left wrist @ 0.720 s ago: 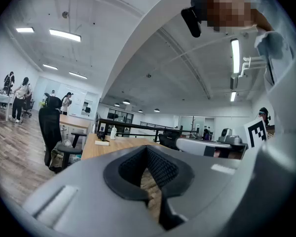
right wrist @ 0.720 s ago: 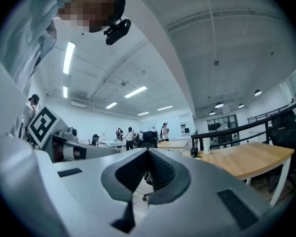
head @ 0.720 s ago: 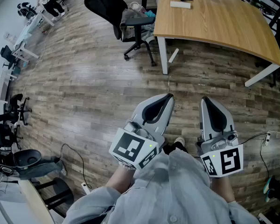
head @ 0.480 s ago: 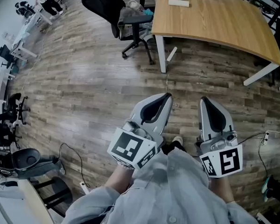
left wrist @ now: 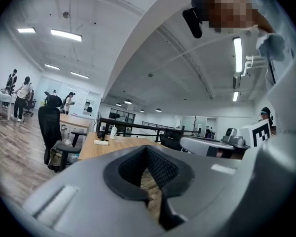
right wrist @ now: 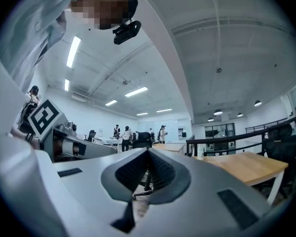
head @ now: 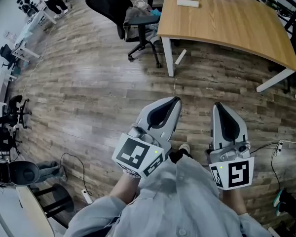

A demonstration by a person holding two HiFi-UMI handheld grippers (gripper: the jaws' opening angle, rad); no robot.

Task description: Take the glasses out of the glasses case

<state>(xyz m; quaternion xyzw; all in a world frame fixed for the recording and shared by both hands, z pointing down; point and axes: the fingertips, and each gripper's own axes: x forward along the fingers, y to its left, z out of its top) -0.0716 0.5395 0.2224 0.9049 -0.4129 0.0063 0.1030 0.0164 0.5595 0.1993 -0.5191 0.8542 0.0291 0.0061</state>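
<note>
1. Head view: the left hand-held gripper (head: pixel 173 101) and right hand-held gripper (head: pixel 219 106) hang over the floor (head: pixel 89 88), short of the worktop (head: pixel 237 26). A white oblong (head: pixel 188 3) lies near its left edge; whether this is the glasses case I cannot tell.
2. Left gripper view: jaws together, nothing between them.
3. Right gripper view: jaws together, nothing between them.

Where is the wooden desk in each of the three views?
Head view: the wooden desk fills the top right.
Left gripper view: it lies left of centre, small and far off.
Right gripper view: it is at the right side.
Shared landmark: the black office chair standing just left of the desk.
</note>
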